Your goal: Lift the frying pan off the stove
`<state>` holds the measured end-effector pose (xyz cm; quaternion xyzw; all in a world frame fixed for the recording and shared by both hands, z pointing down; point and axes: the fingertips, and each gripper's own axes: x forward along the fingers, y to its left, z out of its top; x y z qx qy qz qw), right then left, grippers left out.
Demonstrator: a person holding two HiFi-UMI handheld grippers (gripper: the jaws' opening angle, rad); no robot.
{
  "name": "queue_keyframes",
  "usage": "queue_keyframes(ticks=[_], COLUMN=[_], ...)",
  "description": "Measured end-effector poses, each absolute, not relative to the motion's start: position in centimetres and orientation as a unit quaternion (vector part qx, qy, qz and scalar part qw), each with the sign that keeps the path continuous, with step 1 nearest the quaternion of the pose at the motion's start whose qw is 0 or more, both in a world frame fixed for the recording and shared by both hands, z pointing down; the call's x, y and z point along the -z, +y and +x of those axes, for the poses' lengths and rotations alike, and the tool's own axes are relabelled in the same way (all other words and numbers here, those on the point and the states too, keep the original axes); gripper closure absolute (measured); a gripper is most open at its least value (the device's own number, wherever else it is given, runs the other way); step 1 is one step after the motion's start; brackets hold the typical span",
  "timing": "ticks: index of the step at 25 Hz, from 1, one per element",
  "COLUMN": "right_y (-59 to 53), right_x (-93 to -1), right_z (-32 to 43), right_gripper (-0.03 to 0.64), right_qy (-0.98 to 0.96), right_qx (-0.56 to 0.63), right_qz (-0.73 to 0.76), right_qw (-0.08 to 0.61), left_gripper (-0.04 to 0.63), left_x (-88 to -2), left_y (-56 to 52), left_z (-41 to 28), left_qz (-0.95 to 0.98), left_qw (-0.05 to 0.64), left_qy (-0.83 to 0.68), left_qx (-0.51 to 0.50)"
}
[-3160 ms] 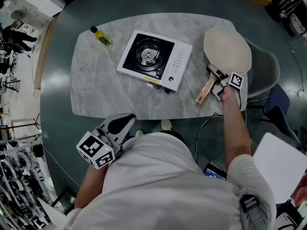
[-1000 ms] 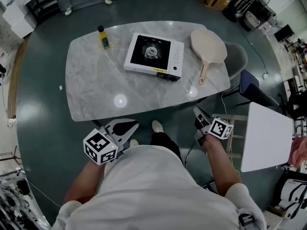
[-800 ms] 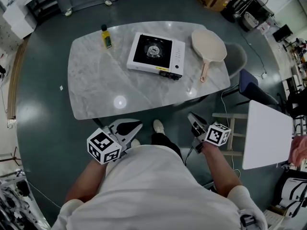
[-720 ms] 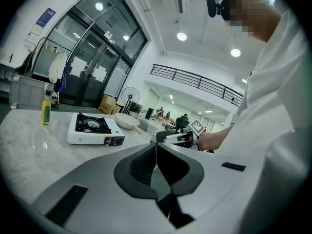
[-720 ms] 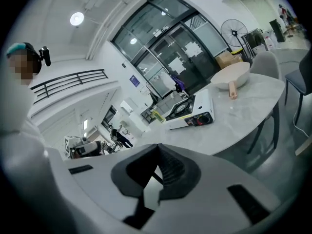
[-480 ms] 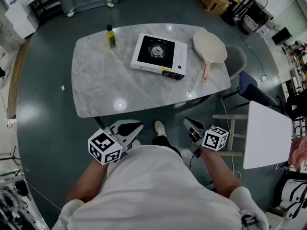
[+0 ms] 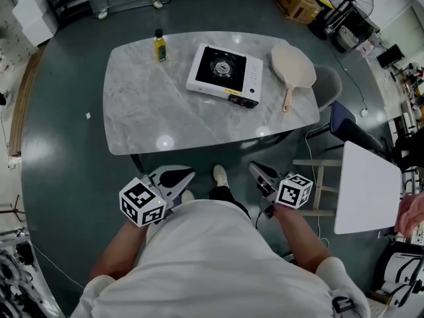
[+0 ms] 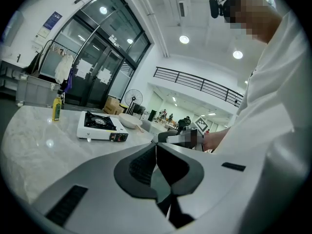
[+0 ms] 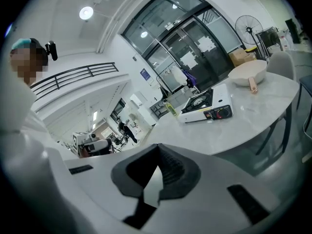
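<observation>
Pan: round, cream, shallow, upright, with a tan handle pointing toward the near edge. It lies flat on the counter, at the far right, just right of the stove and off it.
Stove: white single-burner box with a black top and exposed burner, set slightly askew, centre-far.

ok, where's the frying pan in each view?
Head view: frying pan upper right, on the table, just right of the stove.
Left gripper view: small, left of centre, just right of the stove.
Right gripper view: far right, upper half, right of the stove.
Shared landmark: the white stove.
</observation>
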<state>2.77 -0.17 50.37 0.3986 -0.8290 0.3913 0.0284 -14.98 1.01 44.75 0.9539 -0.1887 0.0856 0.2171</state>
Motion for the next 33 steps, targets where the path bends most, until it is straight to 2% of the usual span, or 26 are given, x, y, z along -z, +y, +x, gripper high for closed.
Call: queue_keyframes(ticks=[33], right_y=[-0.7], right_x=[-49.8], right_z=[4.0], right_gripper=[0.612], right_qy=[-0.840], right_qx=[-0.376], right_qz=[0.390], right_qw=[0.034], left_gripper=[0.575], left_x=[-44.9], left_y=[0.1], left_z=[-13.1], left_qz=[0.954], left_qw=[0.221], left_qy=[-0.180], left_qx=[-0.087])
